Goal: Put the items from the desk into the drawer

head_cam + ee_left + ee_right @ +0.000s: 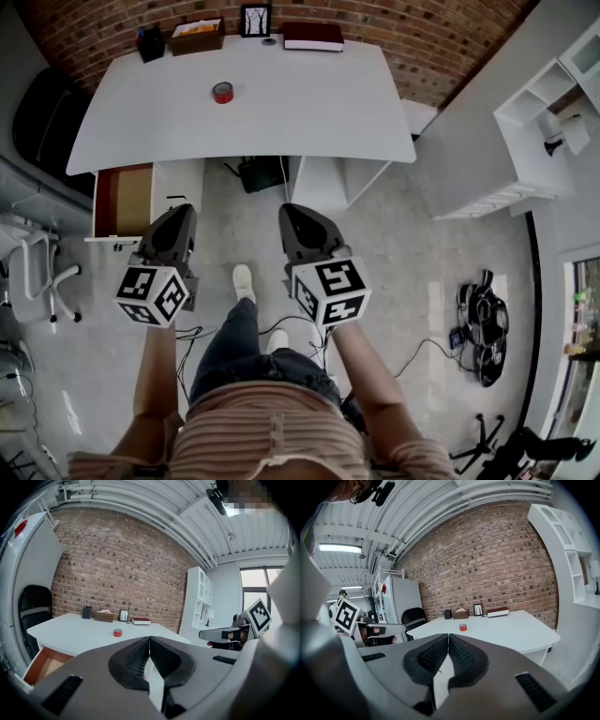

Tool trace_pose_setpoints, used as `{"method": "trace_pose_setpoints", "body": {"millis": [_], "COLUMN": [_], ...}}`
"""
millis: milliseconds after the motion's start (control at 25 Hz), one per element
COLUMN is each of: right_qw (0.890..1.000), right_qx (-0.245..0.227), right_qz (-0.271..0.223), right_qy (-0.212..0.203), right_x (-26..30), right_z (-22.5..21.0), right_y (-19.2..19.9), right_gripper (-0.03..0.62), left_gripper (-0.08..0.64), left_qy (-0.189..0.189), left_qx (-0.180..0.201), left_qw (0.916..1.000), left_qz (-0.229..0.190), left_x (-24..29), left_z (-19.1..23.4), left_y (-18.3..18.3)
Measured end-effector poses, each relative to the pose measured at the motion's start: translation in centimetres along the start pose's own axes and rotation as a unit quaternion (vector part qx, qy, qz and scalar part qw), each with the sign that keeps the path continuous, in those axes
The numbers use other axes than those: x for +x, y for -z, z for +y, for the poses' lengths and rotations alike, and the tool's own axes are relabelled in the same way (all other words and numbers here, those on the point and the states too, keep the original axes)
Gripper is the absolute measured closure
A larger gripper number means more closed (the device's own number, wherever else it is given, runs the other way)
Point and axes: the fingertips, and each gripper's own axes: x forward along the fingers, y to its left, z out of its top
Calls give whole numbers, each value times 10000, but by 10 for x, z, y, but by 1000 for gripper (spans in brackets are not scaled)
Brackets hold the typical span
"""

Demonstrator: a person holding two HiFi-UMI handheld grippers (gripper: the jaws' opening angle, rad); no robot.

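On the white desk [309, 112] lie a red tape roll [222, 92], a black pen holder [150, 44], a brown box [197, 37], a small picture frame [255, 20] and a dark red book [313, 37]. The desk's drawer [124, 200] stands pulled out at the left, showing a brown inside. My left gripper [181, 214] hangs over the floor just right of the drawer, shut and holding nothing. My right gripper [292, 214] is beside it, short of the desk's front edge, also shut and holding nothing. The tape roll [117, 632] [462, 627] shows beyond both pairs of closed jaws.
A black chair [42, 122] stands left of the desk and a white chair [33, 272] nearer me on the left. White shelving [534, 122] lines the right wall. Cables and a black bundle [483, 328] lie on the floor. A black object [262, 173] sits under the desk.
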Motion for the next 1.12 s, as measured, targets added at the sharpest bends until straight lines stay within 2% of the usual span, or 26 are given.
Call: {"method": "trace_pose_setpoints", "body": {"millis": [240,520,640,800,960,1120], "right_qw": [9998,9984,9978,9973,9966,9955], "right_qx": [63,128,141,126,110,98], "right_qz": [119,373,448,474,521,548], "right_qy": [179,395,460,553,629,772], "right_x": [80,161,193,230,252,265], "right_z": [-19,-39,-44,-53,-62,-76], "right_y": [-13,-28,-35,-46,-51,-55], "right_gripper": [575,575,575,574,575,575], "left_gripper": [551,541,473,421,362,315], "left_qy": [61,303,346,445,479,516], "left_qx": [-48,-42,91,180,419,409], "left_qw": [9998,9986,9972,9950,9919,9895], "left_qz": [180,433,653,872,1100,1287], "left_x": [67,143,169,205,235,262], "left_z": [62,125,147,170,184,192], "left_y": [-9,-22,-18,-11,-4,1]}}
